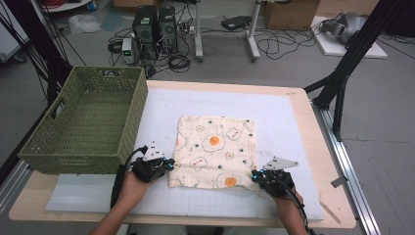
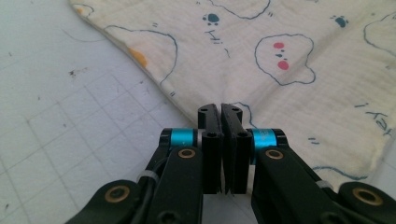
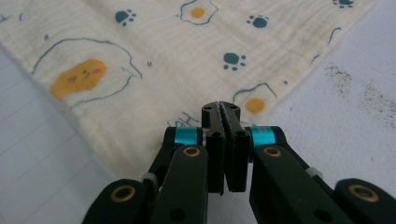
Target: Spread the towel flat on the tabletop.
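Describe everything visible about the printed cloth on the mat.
The printed cloth is a cream, crinkled, gauze-like square with fried-egg shapes, paw prints and small faces. It lies spread almost flat on the white gridded mat, right of the green basket and apart from it. The left gripper pinches its near left corner, where the fabric puckers; the right gripper pinches its near right corner. Both jaws are closed on it.

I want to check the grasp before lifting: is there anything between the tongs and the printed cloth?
Nothing visible. The left tongs and right tongs are both closed at the near edge of the cloth, at its two near corners, and appear to pinch it.
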